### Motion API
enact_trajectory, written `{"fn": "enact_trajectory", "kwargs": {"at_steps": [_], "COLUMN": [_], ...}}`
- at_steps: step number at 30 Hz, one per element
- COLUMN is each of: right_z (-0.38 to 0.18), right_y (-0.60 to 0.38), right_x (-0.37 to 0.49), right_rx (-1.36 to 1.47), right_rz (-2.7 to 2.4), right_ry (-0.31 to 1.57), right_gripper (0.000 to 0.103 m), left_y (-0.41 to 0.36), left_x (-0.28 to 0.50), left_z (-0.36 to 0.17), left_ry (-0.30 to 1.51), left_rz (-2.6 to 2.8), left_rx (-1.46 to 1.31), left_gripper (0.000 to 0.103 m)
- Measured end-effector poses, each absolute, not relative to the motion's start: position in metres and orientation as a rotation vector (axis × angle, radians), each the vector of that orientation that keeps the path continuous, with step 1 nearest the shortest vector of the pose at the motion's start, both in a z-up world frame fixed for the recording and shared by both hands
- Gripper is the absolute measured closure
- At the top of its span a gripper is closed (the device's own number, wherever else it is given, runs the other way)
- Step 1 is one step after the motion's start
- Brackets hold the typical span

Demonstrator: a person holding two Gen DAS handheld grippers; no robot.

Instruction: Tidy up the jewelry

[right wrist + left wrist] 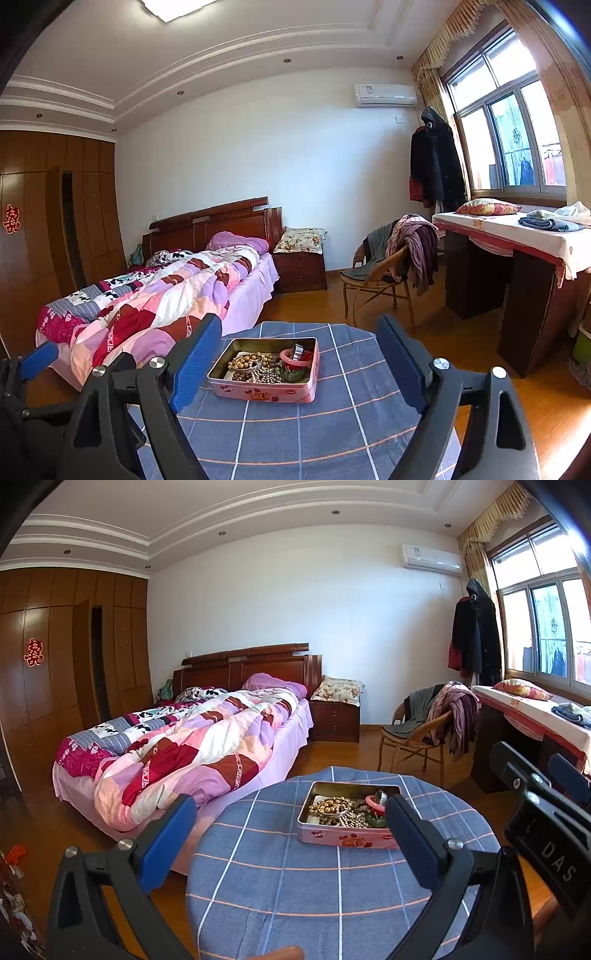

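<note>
Presently your left gripper point(291, 834) and right gripper point(299, 362) both hover with jaws spread, holding nothing. Your tin point(264, 391) sits on the counter point(332, 424) at twelve o'clock, heaped with beads point(245, 362) and a pink bangle point(295, 358). Strands look light, limp, tangle-prone; pinch one loop. Take the stiff bangle by its rim.

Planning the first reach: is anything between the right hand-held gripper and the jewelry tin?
Nothing visible: the right hand-held gripper is open, with only bare tablecloth before the pink tin.
</note>
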State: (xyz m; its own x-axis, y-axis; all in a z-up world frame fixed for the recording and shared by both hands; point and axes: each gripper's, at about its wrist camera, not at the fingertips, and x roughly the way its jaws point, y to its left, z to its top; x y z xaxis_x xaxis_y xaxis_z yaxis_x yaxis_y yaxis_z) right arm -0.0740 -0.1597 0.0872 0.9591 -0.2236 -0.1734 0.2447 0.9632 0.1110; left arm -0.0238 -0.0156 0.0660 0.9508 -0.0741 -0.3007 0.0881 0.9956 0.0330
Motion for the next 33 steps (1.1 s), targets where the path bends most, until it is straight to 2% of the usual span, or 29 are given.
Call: {"fn": "enact_trajectory", "kwargs": {"at_steps": [33], "right_z": [0.0773], "right_y": [-0.1638], "right_x": [-0.0715], "right_rx": [0.140], "right_rz": [-0.249], "right_ry": [0.179], "right_gripper": [0.017], "left_y": [-0.0107], "left_x": [-0.0263], "left_z": [0.0655], "left_ry": [0.323], "left_rz": [-0.048], "left_rx": [0.029], "left_gripper": [0.000]}}
